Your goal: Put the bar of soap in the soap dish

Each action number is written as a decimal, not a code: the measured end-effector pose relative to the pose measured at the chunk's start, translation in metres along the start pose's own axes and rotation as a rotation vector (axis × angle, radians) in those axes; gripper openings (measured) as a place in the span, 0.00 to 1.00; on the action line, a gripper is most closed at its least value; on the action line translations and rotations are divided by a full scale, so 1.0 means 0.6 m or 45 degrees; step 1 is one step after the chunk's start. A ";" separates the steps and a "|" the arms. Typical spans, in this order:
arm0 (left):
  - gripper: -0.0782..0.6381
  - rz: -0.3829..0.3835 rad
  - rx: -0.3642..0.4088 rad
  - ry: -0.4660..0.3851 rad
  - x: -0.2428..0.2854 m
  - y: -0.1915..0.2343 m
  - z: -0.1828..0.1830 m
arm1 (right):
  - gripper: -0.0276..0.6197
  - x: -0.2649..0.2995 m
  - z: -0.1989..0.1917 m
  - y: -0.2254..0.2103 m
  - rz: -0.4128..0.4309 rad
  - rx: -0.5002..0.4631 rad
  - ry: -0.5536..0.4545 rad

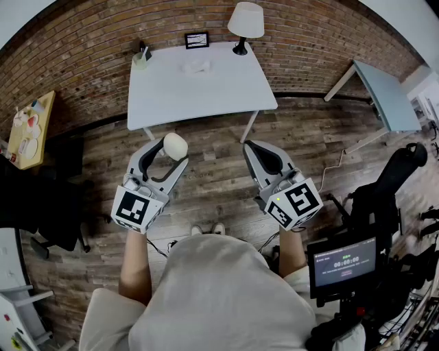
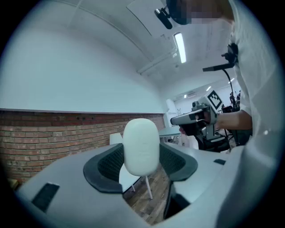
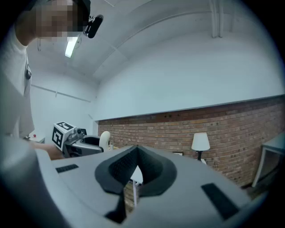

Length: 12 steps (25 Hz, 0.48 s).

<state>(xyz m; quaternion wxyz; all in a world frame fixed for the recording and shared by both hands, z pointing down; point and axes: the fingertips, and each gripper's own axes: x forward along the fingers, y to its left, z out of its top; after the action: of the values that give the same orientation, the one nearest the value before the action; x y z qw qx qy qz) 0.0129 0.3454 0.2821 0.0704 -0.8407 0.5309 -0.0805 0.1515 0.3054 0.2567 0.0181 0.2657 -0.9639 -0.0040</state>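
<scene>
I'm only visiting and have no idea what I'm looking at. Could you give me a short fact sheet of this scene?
left gripper: shut on a white bar of soap
right gripper: shut, empty
table: white, by the brick wall
on the table: lamp, picture frame, small pale item, perhaps the soap dish, too small to tell
soap in dish: not yet

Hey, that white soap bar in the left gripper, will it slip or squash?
Probably stiff: the soap bar shows no dent between the pads of the left gripper. Its smooth, curved sides look slippery, so it might twist or slide out.
</scene>
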 end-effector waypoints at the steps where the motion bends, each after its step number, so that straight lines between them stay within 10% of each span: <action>1: 0.46 -0.005 0.000 -0.002 0.000 -0.001 -0.002 | 0.04 0.000 -0.001 0.001 0.008 0.007 -0.002; 12: 0.46 -0.010 0.014 0.004 0.030 -0.004 -0.005 | 0.04 0.011 -0.005 -0.022 0.056 0.035 -0.020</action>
<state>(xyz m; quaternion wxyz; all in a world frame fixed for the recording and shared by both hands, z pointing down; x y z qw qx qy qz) 0.0218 0.3299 0.2865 0.0739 -0.8423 0.5271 -0.0850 0.1528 0.2908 0.2600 0.0069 0.2447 -0.9695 0.0075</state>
